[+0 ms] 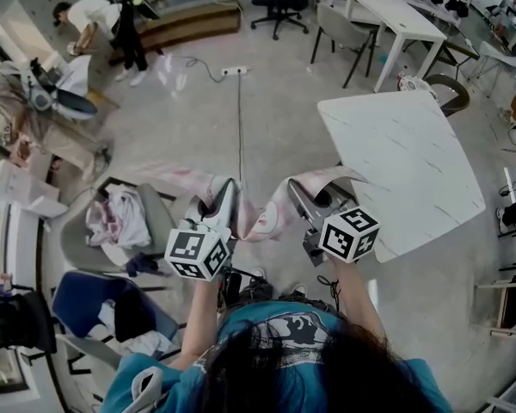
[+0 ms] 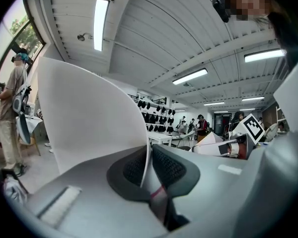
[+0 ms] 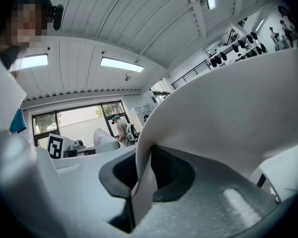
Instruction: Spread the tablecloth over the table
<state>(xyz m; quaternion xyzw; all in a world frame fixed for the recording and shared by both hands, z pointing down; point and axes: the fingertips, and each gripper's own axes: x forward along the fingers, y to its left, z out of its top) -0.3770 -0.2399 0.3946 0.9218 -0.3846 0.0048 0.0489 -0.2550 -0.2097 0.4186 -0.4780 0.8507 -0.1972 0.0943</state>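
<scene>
Inventory, left to right, from the head view unless noted.

- Person (image 1: 88, 17): far left, bent forward over the floor.
- Grey chair (image 1: 159, 218): near left, heaped with clothes (image 1: 119, 215); a blue chair (image 1: 86, 299) stands nearer, at the left.
- Power strip (image 1: 235, 71): on the floor, far centre; a thin cable (image 1: 240, 127) runs from it straight toward the near side, as far as the grippers.
- Left gripper (image 1: 226, 189): held level in front of the person; marker cube (image 1: 198, 250) at its near end; in its own view (image 2: 150, 168) the two dark pads are pressed together with an edge of the tablecloth pinched flat between them.
- Tablecloth (image 1: 262, 215): white with pink print; held up off the floor, sagging in a fold between the two grippers, just left of the table; a tail runs away to the left toward the grey chair; in the left gripper view (image 2: 89, 118) it rises from the jaws as a broad white sheet curling left; in the right gripper view (image 3: 228, 108) it arches up and off to the right.
- Right gripper (image 1: 297, 189): level, just right of the left one; marker cube (image 1: 350, 233) at its near end; in its own view (image 3: 146, 171) the jaws are closed on another edge of the same cloth, a strip of it hanging down between the pads.
- Table (image 1: 413, 170): white marbled top, right of both grippers; the fold by the right gripper overlaps its near left corner; whether cloth and top touch there cannot be told.
- Long white table (image 1: 396, 15): far right, with a grey chair at its left side.
</scene>
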